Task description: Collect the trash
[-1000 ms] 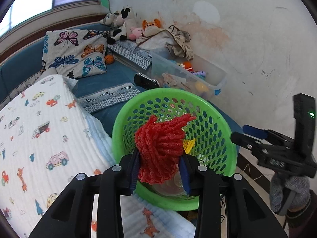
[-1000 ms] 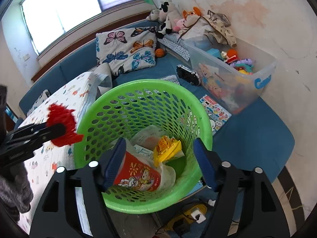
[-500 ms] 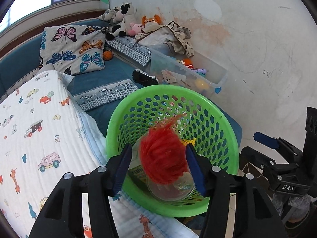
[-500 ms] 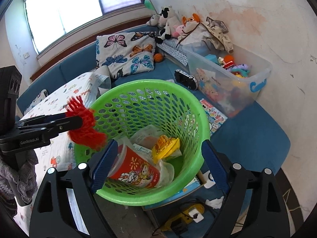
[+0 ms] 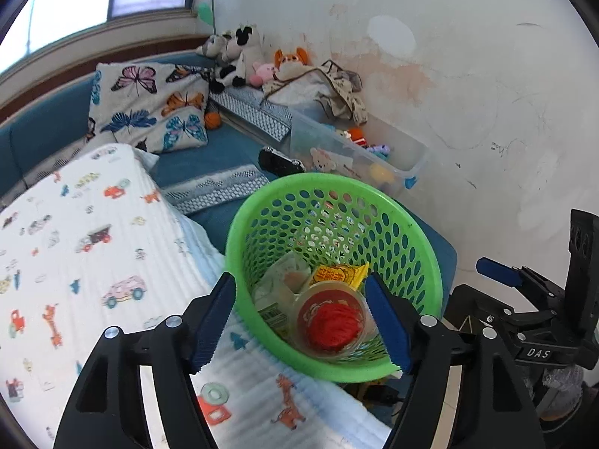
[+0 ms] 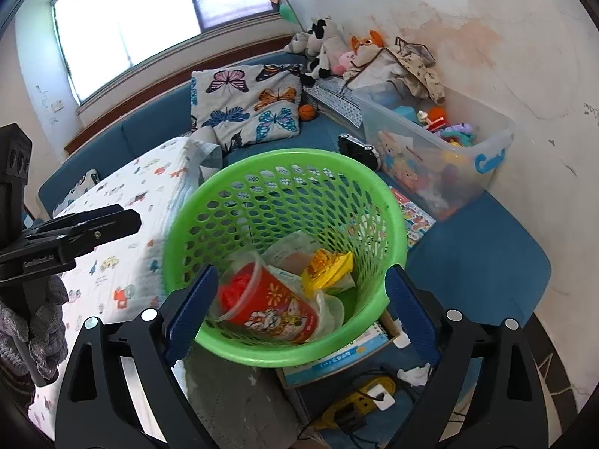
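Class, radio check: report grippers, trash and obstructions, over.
Left gripper open, empty. Right gripper open, empty. Red mesh wad inside cup in green basket. Nothing in the way.

both wrist views look down from close above, sharing the green basket [image 5: 423,254] [image 6: 378,194] from opposite sides.

Each claw is matte black plastic: two broad arms with long cut-out slots and silver round screws, ending in ribbed blue pads. The left claw [image 5: 299,318] carries white "GenRobot.AI" lettering on its side; the right claw [image 6: 299,312] reads "DAS". A grey knitted glove [image 6: 33,321] covers the hand behind the left claw.
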Action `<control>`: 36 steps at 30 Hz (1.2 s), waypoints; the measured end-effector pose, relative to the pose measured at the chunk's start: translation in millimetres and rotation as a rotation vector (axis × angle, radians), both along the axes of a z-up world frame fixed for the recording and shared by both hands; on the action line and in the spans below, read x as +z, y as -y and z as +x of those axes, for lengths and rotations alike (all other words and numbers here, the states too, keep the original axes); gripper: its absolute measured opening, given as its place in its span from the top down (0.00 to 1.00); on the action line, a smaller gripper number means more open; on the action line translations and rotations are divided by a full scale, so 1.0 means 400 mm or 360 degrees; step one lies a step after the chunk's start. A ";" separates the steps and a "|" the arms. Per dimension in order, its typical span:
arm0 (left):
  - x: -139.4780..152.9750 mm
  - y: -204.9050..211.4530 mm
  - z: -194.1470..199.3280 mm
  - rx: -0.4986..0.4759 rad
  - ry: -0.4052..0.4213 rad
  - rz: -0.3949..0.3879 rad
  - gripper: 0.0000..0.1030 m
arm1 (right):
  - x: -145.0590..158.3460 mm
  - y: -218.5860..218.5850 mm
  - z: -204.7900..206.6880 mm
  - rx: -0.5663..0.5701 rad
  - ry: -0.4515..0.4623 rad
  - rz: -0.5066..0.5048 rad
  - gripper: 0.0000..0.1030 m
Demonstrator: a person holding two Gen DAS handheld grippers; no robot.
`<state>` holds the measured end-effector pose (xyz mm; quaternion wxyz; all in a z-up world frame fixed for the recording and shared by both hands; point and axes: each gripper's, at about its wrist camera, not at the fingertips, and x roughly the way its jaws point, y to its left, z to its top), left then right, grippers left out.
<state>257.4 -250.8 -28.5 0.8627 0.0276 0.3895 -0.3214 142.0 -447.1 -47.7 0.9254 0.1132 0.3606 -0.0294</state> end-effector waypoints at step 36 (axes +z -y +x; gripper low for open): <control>0.074 -0.475 -0.328 0.0602 0.0233 0.0027 0.08 | 0.070 -0.398 -0.139 0.0366 0.0065 -0.0153 0.04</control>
